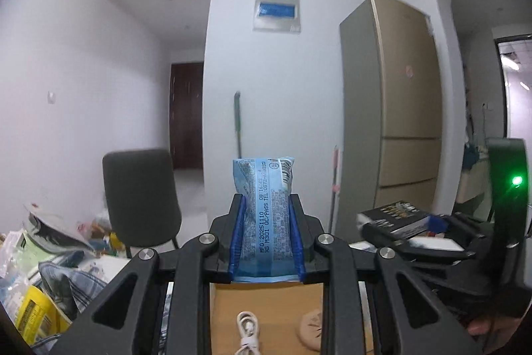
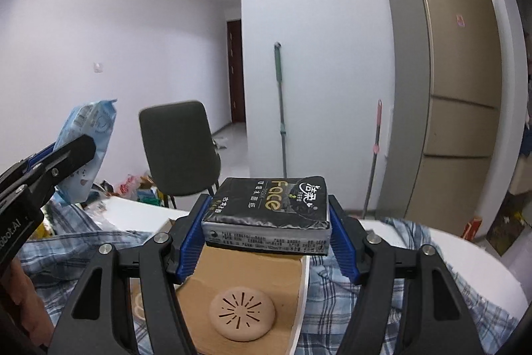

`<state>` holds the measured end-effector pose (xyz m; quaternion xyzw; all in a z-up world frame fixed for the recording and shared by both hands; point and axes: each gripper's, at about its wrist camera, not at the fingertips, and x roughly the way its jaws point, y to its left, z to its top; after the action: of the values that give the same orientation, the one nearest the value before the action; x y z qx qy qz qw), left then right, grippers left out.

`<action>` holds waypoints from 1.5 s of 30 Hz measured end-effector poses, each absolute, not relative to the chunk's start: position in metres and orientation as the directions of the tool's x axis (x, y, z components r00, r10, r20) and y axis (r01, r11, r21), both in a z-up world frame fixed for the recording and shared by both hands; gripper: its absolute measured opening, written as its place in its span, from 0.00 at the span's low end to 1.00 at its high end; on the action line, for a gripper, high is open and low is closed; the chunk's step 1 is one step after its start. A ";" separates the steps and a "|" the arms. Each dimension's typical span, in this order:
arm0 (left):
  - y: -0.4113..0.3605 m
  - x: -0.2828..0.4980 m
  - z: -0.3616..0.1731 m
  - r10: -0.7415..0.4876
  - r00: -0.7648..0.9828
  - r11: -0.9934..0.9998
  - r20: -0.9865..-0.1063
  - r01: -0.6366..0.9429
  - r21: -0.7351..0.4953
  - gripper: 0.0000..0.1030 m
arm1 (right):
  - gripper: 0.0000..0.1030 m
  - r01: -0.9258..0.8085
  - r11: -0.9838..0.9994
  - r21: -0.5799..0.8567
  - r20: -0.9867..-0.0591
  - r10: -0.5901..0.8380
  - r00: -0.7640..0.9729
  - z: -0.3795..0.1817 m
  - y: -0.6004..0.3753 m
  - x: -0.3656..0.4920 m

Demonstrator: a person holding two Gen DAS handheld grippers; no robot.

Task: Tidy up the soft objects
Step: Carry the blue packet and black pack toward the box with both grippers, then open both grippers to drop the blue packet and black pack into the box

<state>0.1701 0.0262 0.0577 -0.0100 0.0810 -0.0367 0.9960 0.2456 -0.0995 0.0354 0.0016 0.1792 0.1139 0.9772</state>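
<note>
both packs hung above the cardboard box (image 2: 252, 265): left gripper (image 1: 266, 222) pinched the upright blue wipes pack (image 1: 264, 188), right gripper (image 2: 266, 222) clamped the flat black tissue pack (image 2: 266, 205).

Below my grippers: white table (image 2: 465, 258) under blue plaid cloth (image 2: 412, 258); brown cardboard box (image 2: 252, 268) holding tan perforated disc (image 2: 242, 315), white coiled cable (image 1: 247, 335).

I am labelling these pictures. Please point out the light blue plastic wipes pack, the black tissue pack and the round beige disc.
light blue plastic wipes pack (image 1: 266, 215): left wrist view, printed middle.
black tissue pack (image 2: 266, 202): right wrist view, top face.
round beige disc (image 2: 242, 315): right wrist view, slotted centre.
</note>
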 end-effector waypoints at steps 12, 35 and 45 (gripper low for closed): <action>0.048 0.207 0.005 -0.107 0.944 0.993 -0.311 0.088 -0.075 0.26 | 0.63 -0.291 0.955 0.049 -0.564 0.267 0.782 -0.022 -0.080 0.276; 0.042 0.211 -0.010 -0.120 0.922 0.992 -0.368 0.096 -0.084 0.69 | 0.83 -0.249 0.967 0.050 -0.576 0.231 0.784 -0.026 -0.095 0.285; 0.046 0.204 0.009 -0.085 0.940 0.994 -0.329 0.056 -0.097 0.69 | 0.83 -0.216 0.974 0.075 -0.543 0.221 0.810 -0.007 -0.103 0.277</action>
<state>0.2039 0.0461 0.0088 -0.0432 0.1688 -0.0359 0.9841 0.2773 -0.1035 -0.0069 0.0048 0.2860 0.1149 0.9513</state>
